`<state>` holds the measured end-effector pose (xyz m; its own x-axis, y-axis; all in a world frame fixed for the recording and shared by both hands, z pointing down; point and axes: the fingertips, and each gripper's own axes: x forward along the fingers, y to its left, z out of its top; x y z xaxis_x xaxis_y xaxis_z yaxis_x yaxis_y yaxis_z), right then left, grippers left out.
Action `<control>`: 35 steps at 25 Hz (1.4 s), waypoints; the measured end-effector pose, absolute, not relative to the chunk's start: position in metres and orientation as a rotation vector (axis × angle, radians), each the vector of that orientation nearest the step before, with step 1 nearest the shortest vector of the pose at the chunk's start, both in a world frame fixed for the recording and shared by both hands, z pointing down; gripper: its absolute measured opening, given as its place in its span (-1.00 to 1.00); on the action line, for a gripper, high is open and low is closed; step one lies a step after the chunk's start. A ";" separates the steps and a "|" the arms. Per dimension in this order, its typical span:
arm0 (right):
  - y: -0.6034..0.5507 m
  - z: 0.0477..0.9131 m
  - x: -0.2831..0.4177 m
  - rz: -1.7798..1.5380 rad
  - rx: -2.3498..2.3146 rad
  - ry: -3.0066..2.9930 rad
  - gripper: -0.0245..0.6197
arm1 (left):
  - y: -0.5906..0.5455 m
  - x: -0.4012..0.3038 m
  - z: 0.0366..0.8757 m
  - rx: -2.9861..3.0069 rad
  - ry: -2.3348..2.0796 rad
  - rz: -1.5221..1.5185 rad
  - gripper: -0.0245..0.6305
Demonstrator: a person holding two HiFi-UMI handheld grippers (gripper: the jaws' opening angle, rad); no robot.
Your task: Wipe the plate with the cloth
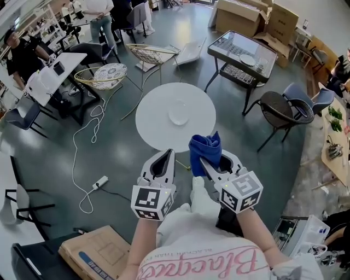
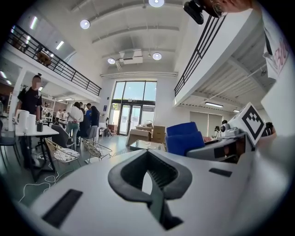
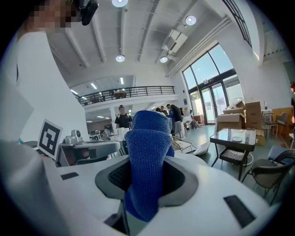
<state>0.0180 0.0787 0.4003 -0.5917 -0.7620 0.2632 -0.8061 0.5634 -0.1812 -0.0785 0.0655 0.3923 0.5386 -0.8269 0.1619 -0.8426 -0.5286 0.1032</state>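
A round white table (image 1: 156, 124) stands on the smooth grey floor (image 1: 49, 158). One small round white plate (image 1: 178, 115) lies flat near the middle of its top.

Head view: round bench (image 1: 158, 126) at frame centre, plate (image 1: 178, 115) on its middle. Both grippers sit below the bench in the frame, close to its lower rim. The left gripper (image 1: 165, 158) is at lower centre-left and the right gripper (image 1: 210, 159) is just right of it, apart. The cloth (image 1: 205, 146) stands between the right gripper's jaws, its top overlapping the bench's lower rim. A second bench (image 1: 229, 44) is at upper right, with cardboard boxes (image 1: 240, 16) above it at the top edge. A chair (image 1: 284, 109) is right of the round bench and wire chairs (image 1: 149, 54) are at upper left. A power strip (image 1: 99, 182) lies on the floor at lower left, and a box (image 1: 98, 251) is at the bottom left.
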 end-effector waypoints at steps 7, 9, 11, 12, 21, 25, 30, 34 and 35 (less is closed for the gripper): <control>0.022 0.398 0.022 0.425 1.324 -2.643 -0.48 | 0.017 -0.074 0.398 2.599 -1.404 0.169 -0.90; 0.002 0.401 0.024 0.480 1.325 -2.650 -0.48 | -0.001 -0.070 0.403 2.606 -1.381 0.207 -0.90; -0.019 0.403 0.028 0.528 1.323 -2.659 -0.48 | -0.020 -0.068 0.409 2.597 -1.378 0.234 -0.90; -0.029 0.404 0.031 0.537 1.318 -2.660 -0.48 | -0.031 -0.066 0.411 2.589 -1.383 0.242 -0.90; -0.122 0.424 0.058 0.499 1.172 -2.637 -0.48 | -0.120 -0.054 0.436 2.474 -1.434 0.286 -0.90; -0.154 0.442 0.063 0.526 1.126 -2.604 -0.48 | -0.148 -0.056 0.461 2.393 -1.431 0.329 -0.90; -0.180 0.460 0.064 0.569 1.077 -2.577 -0.48 | -0.170 -0.061 0.495 2.270 -1.401 0.360 -0.90; -0.192 0.475 0.055 0.602 1.040 -2.554 -0.48 | -0.178 -0.069 0.527 2.163 -1.336 0.379 -0.90; -0.196 0.478 0.052 0.604 1.034 -2.549 -0.48 | -0.181 -0.071 0.533 2.146 -1.328 0.382 -0.90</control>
